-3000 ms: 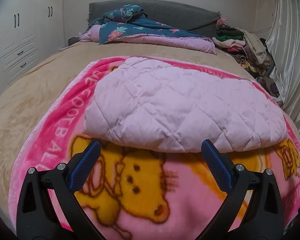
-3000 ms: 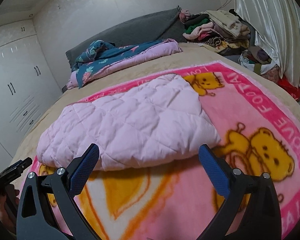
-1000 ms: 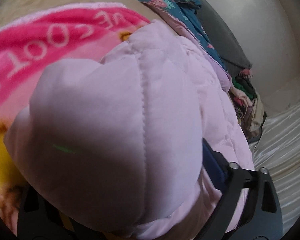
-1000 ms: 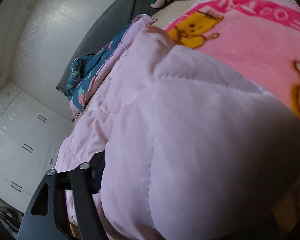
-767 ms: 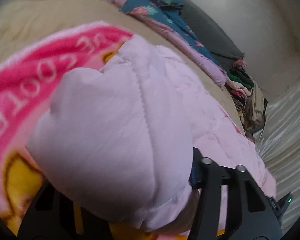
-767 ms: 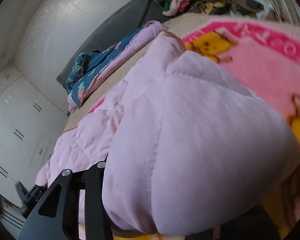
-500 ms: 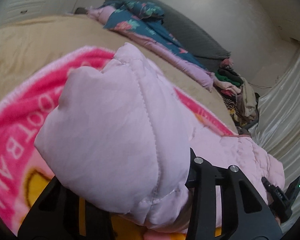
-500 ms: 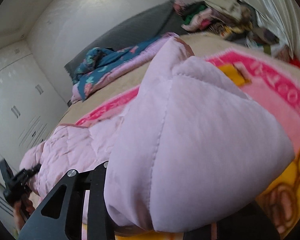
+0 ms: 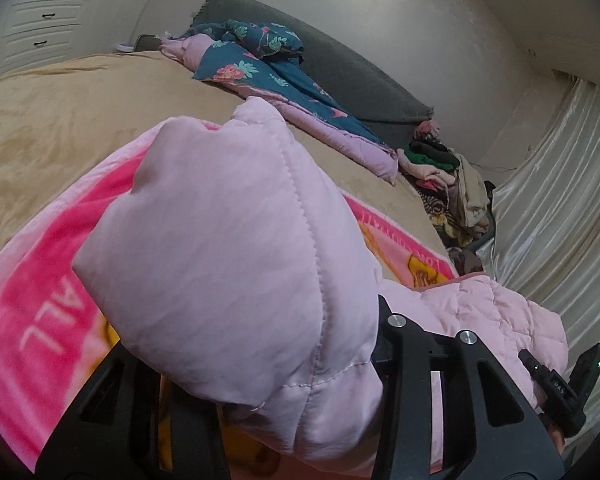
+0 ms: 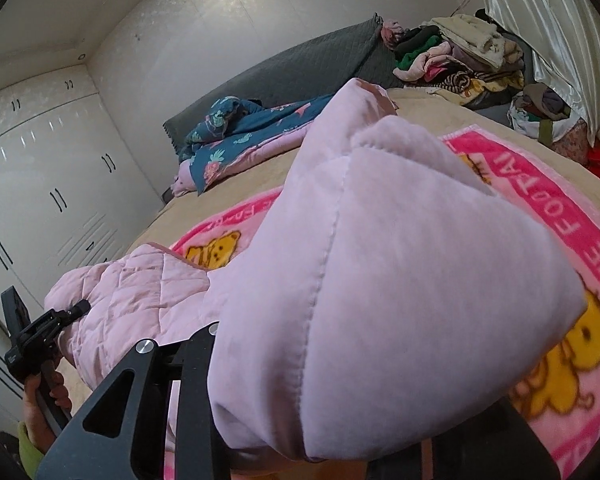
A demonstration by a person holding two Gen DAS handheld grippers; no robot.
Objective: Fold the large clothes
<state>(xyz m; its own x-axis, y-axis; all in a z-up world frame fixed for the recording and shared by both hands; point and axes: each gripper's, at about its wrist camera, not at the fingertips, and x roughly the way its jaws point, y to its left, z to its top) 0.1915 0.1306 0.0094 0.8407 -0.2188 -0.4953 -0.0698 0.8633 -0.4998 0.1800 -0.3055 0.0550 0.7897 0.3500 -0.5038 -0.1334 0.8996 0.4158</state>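
My left gripper [image 9: 260, 412] clamped on the pink quilted jacket [image 9: 228, 264], right gripper [image 10: 320, 432] gripping its other end above the bear blanket [image 10: 560, 216], "FOOTBALL" lettering partly readable, only right view shows wardrobe [image 10: 40, 168].

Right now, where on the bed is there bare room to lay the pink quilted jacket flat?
Free: the tan bedspread between the pink bear-print blanket and the teal floral quilt. The blanket's right side also shows bare. Crowded: the clothes pile beside the headboard. Both grippers hold the pink quilted jacket.
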